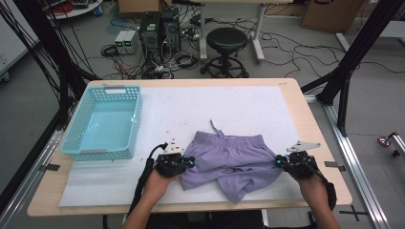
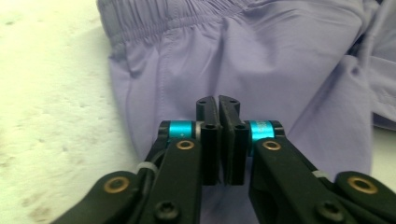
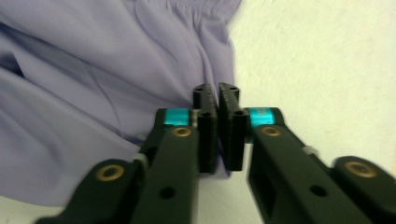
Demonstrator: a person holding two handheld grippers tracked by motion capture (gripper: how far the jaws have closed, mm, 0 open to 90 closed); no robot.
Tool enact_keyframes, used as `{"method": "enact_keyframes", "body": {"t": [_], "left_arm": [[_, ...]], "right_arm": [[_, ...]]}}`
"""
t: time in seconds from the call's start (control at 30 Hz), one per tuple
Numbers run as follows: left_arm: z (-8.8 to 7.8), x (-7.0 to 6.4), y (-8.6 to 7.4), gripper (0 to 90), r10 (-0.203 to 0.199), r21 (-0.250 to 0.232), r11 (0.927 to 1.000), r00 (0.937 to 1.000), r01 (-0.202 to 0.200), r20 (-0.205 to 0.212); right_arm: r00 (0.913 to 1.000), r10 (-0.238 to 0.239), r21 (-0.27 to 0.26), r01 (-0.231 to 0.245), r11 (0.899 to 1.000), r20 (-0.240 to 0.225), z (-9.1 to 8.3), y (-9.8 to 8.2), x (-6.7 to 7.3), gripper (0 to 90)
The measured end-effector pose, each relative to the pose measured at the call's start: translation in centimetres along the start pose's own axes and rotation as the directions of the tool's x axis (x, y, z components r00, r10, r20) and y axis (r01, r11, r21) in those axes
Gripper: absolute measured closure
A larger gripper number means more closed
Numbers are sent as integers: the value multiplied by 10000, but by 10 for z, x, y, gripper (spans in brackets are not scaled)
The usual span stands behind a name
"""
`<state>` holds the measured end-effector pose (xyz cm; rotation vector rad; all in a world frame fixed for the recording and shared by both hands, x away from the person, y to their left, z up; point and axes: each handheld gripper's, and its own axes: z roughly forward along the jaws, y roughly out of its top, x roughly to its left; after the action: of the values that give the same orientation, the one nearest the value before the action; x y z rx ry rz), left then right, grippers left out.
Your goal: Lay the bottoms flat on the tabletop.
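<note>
While both tongs, left [image 1: 185,161] and right [image 1: 281,162], pinch the purple shorts [image 1: 229,160] at nine and three o'clock, the cloth stays spread for folding.

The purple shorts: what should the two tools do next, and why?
Probably lift both side edges together. Each tool, left and right, looks shut on an opposite side of the purple shorts, which lie rumpled on the white mat.

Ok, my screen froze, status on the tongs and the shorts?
Left tongs shut on purple shorts, left edge. Right tongs shut on right edge. Shorts rumpled on white mat. Nothing in the way.
</note>
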<state>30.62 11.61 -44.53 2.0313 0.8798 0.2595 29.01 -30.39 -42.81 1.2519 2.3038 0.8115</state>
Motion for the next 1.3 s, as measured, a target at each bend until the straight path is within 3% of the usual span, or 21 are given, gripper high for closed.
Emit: {"method": "enact_keyframes", "body": {"t": [0.07,0.1,0.13,0.23,0.27,0.37,0.43,0.47,0.53,0.57,0.6,0.63,0.67,0.8,0.83,0.9,1.0,1.2,1.23,1.27,1.3], "left_arm": [[-2,5,3,653,-335,-265,9991,9992,329,-227],[-2,5,3,597,-335,-265,9991,9992,329,-227],[-3,10,7,566,-585,-591,9967,9972,558,-459],[0,15,9,508,-876,-773,9935,9946,832,-555],[8,20,10,494,-992,-390,9945,9929,968,-662],[17,22,11,483,-1149,-102,9934,9916,1145,-587],[27,18,10,508,-812,459,9954,9942,846,-710],[27,18,10,530,-812,459,9954,9942,846,-710],[27,13,10,668,-128,599,9980,9928,200,-1188],[27,13,10,781,-128,599,9980,9928,200,-1188],[25,13,10,781,56,648,9979,9927,22,-1201],[24,13,9,843,142,654,9978,9931,-66,-1161],[23,12,9,872,230,667,9977,9932,-155,-1141],[12,17,11,875,-216,-171,9997,9922,197,-1232],[4,23,14,875,-485,-709,9967,9892,390,-1381],[0,25,16,875,-586,-970,9943,9878,448,-1443],[-12,31,23,875,-880,-1837,9815,9802,549,-1773],[-18,36,29,875,-993,-2101,9760,9762,578,-1929],[-17,36,28,875,-958,-1870,9806,9760,587,-1958],[-16,36,26,874,-929,-1550,9859,9768,632,-1929],[-14,37,23,874,-956,-1269,9893,9775,723,-1882]], "right_arm": [[9991,412,-588,-419,9974,-125,-5,-1,-3,689],[9991,412,-588,-419,9974,-125,-5,-1,-3,689],[9966,827,-1101,-826,9905,-37,-9,-1,-8,619],[9903,1386,-1503,-1379,9790,-57,-8,-1,-13,561],[9881,1529,-1483,-1535,9769,-161,-6,-1,-14,560],[9869,1603,-1225,-1614,9792,-194,6,1,-17,535],[9876,1538,-950,-1560,9832,-304,14,2,-16,529],[9878,1510,-791,-1537,9849,-394,18,2,-15,530],[9908,1250,-332,-1268,9914,-516,28,1,-14,567],[9918,1155,-188,-1167,9930,-542,30,1,-13,621],[9918,1155,-188,-1167,9930,-542,30,1,-13,621],[9929,1057,-150,-1066,9942,-538,31,1,-13,661],[9939,836,-30,-841,9965,-715,29,1,-13,836],[9974,591,-331,-605,9976,-405,20,4,-13,892],[9976,613,-594,-631,9962,-316,15,6,-14,892],[9974,609,-1086,-647,9920,-382,9,8,-14,893],[9983,365,-1426,-425,9889,-448,7,10,-9,892],[9999,-96,-1774,109,9841,83,4,15,-3,892],[9999,-127,-1615,112,9868,-85,4,16,-2,892],[9978,-240,-953,181,9953,-611,9,13,-1,892],[9978,-240,-953,181,9953,-611,9,13,-1,892]]}}
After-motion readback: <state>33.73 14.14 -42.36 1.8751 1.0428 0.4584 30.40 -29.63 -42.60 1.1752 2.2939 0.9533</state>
